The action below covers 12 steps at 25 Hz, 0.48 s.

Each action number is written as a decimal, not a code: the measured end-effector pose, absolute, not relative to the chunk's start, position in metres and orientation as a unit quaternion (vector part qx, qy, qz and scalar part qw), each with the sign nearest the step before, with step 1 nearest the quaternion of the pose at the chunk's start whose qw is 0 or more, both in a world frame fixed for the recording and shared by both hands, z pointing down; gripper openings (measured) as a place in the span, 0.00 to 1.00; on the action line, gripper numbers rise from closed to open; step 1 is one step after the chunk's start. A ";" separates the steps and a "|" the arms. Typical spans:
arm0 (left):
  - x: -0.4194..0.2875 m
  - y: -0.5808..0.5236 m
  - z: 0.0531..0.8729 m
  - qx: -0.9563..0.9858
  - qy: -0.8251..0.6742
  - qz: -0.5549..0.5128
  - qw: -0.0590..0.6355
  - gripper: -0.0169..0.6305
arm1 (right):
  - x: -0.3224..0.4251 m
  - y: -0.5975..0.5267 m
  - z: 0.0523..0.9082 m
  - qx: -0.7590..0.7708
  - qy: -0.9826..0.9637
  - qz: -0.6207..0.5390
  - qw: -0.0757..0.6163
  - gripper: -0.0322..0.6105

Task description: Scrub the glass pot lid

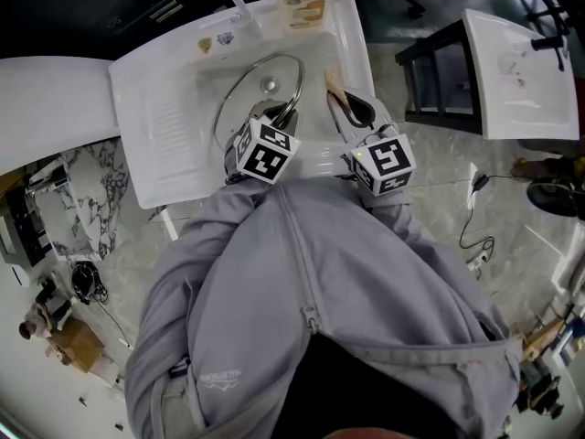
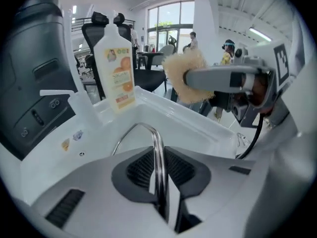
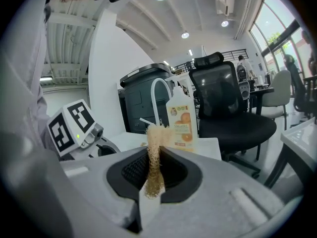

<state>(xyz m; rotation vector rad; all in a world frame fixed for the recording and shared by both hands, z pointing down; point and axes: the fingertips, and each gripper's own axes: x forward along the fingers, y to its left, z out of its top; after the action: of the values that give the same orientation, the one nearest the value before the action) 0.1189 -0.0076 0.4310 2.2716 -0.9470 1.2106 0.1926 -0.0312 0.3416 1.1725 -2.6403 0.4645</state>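
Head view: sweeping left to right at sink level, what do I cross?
Ribbed drainboard → glass pot lid → loofah scrubber → second white sink.

The glass pot lid (image 1: 260, 90) is sitting in the sink (image 1: 155, 108), with the bottle (image 1: 303, 5) standing on the far rim (behind the lid); the sponge (image 1: 335, 88) is hovering just right of the lid.
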 end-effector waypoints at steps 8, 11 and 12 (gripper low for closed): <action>0.094 -0.032 0.384 0.834 -0.373 0.298 0.275 0.12 | 0.170 -0.035 0.340 0.380 -0.906 0.152 0.113 0.10; 0.085 -0.037 0.372 0.839 -0.377 0.248 0.303 0.12 | 0.165 -0.036 0.340 0.378 -0.906 0.152 0.116 0.10; 0.083 -0.037 0.369 0.840 -0.377 0.233 0.313 0.12 | 0.163 -0.036 0.340 0.377 -0.906 0.152 0.117 0.10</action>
<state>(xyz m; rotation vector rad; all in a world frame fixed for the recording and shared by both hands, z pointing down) 0.0825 -0.0374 0.3690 2.2148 -0.9954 0.6132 0.1629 -0.0362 0.3402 1.1025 -2.6534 0.4454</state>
